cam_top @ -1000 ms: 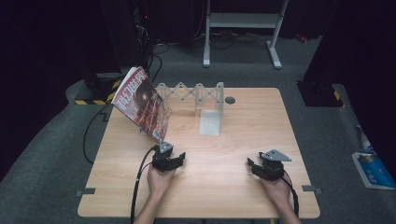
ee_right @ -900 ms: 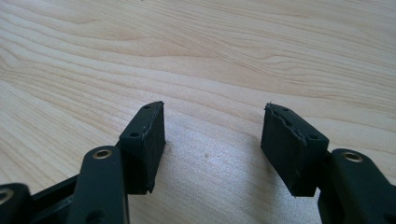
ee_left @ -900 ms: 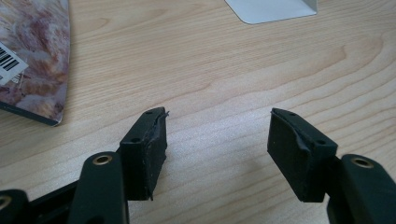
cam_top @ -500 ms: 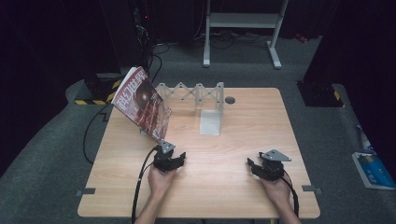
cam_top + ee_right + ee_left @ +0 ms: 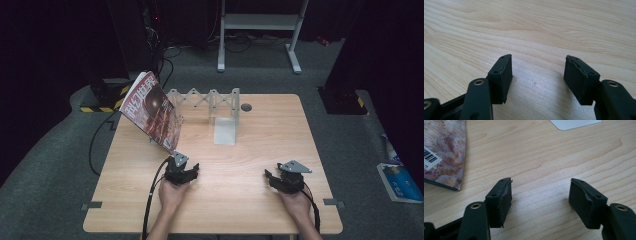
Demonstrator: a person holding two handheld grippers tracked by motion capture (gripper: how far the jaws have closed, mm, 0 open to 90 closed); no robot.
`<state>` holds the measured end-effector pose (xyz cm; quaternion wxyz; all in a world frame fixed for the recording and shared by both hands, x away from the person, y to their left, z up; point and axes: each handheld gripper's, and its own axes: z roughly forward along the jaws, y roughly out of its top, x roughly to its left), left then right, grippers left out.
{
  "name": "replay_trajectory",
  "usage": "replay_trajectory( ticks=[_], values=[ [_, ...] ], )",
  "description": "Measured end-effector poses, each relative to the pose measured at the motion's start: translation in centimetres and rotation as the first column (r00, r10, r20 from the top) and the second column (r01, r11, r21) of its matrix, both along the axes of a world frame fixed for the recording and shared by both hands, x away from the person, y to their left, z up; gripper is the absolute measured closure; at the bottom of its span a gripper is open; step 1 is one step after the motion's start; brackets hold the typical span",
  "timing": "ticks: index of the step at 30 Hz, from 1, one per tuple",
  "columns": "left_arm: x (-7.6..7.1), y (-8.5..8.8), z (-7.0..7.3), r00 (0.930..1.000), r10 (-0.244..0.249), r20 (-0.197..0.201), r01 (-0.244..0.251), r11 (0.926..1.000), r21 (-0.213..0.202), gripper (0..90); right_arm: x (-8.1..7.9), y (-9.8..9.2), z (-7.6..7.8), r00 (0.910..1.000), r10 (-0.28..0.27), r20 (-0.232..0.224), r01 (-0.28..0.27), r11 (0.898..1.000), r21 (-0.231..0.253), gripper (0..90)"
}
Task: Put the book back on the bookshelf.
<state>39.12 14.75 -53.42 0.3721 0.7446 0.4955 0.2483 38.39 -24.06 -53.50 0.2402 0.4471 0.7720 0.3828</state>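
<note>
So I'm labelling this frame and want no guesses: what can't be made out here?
- Magazine: the high view makes the cover title too small and tilted to read; the left gripper view crops it at the left and top edges.
- Expanding rack: its left end is hidden behind the magazine in the high view.
- White plate: cut off by the top edge in the left gripper view.
- Book on the floor: cropped by the right edge in the high view.

Two forearms reaching in from the near edge, each hand (image 5: pixel 171 192) gripping a hand-held gripper low over the table (image 5: pixel 240 200). Left hand-held gripper (image 5: pixel 540 195) with jaws spread wide, nothing between them. Right hand-held gripper (image 5: pixel 537 72) likewise parted and empty, well apart from the left.
</note>
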Motion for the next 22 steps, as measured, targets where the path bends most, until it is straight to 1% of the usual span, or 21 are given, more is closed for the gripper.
replay_trajectory(
  ticks=[16,22],
  values=[
    [-0.13,-0.04,-0.01,1.0000,0.007,0.001,-0.007,1.0000,0.000,34.7,0.03,-0.03,-0.01,1.0000,-0.002,0.000,0.002,1.000,0.003,39.3],
    [-0.15,0.00,0.01,1.0000,0.004,-0.003,-0.004,1.0000,-0.006,34.7,0.05,-0.03,-0.01,1.0000,-0.001,0.001,0.001,1.000,0.001,39.2]
  ],
)
